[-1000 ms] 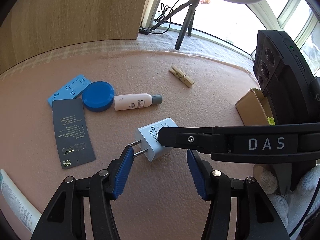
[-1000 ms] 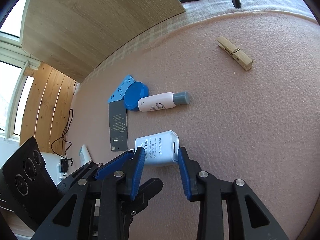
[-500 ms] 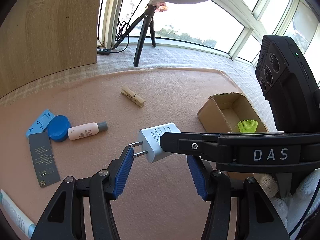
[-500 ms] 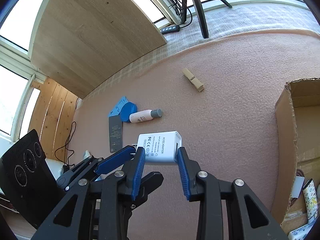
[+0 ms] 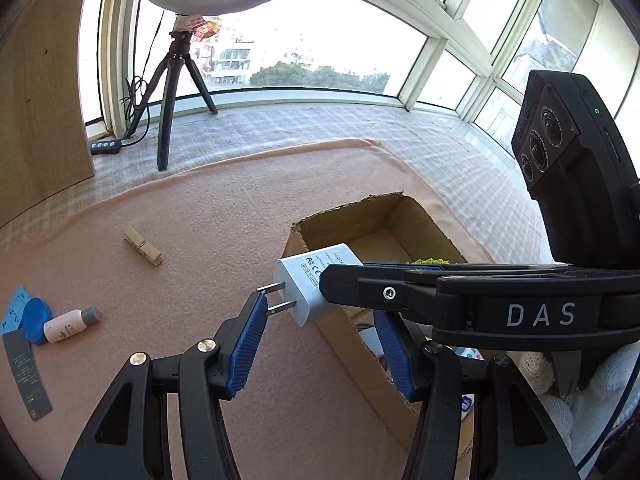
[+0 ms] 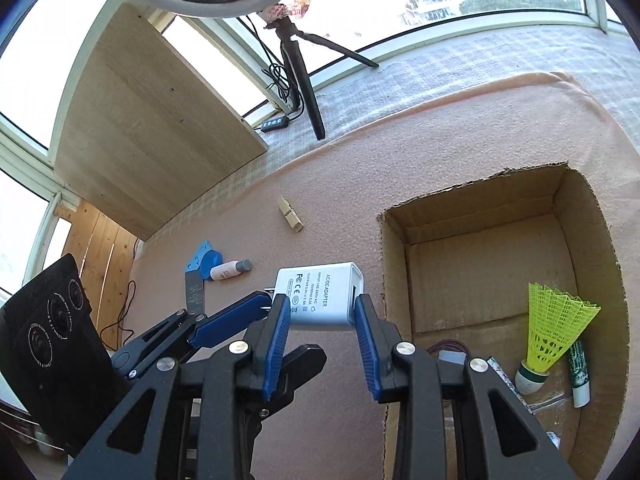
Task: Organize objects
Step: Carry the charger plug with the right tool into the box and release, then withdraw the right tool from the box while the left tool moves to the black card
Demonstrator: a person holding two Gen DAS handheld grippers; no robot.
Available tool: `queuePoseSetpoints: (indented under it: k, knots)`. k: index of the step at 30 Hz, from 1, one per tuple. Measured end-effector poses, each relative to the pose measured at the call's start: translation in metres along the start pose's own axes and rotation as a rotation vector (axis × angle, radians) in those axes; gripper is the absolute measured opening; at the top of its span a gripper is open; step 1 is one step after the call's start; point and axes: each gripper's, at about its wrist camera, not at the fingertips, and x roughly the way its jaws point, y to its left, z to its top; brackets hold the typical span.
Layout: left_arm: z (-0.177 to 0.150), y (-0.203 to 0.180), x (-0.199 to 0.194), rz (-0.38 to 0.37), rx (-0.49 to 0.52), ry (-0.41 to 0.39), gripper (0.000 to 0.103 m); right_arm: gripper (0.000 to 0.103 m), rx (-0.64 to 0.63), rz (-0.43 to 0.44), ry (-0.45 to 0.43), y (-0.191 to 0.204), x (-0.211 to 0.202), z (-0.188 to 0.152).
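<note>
Holding the white power adapter point(image 6: 320, 300) by its two flat sides, the right gripper point(image 6: 322, 312) is clamped on the body with its blue pads pressing on it, which leaves the prongs free and pointing left. The adapter is off the pink cloth point(image 5: 224, 216), just left of the near-left rim of the cardboard box point(image 6: 480, 216). This side grip suits a drop into the open top: spreading the jaws should release it cleanly.

The left gripper point(image 5: 320, 344) stands about half spread and holds nothing. Its left pad point(image 5: 244, 348) sits just beside the prongs; contact cannot be confirmed. It appears to act as a guard only.

The box already contains a yellow shuttlecock point(image 6: 554, 328) and small items at its near end, so it serves as the collection point. A clothespin point(image 5: 142, 246), a small bottle point(image 5: 70, 325), a blue lid point(image 5: 36, 318) and a dark card point(image 5: 26, 376) lie on the cloth at far left, not yet sorted.
</note>
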Motion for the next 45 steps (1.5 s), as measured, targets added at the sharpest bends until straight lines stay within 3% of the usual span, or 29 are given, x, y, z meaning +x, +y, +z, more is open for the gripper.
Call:
queuePoseSetpoints:
  k: [10,20,23,24,25,45]
  knots:
    - [0.013,-0.043,0.034,-0.04,0.039,0.025,0.058,0.03,0.039,-0.045,-0.021,-0.046,-0.024,0.008]
    - [0.019,-0.05,0.045,-0.049,0.04,0.042,0.06,0.031,0.036,-0.06,-0.023,-0.059,-0.03,0.011]
    - [0.02,-0.049,0.049,-0.034,0.028,0.072,0.07,0.043,0.033,-0.08,-0.011,-0.058,-0.028,0.011]
    - [0.021,-0.047,0.05,-0.033,0.024,0.073,0.071,0.053,0.031,-0.092,-0.012,-0.058,-0.027,0.011]
    - [0.021,-0.046,0.049,-0.031,0.022,0.069,0.071,0.055,0.029,-0.104,-0.018,-0.057,-0.027,0.01]
    - [0.003,-0.028,0.023,0.01,0.001,0.062,0.071,0.055,0.05,-0.105,-0.048,-0.052,-0.028,0.007]
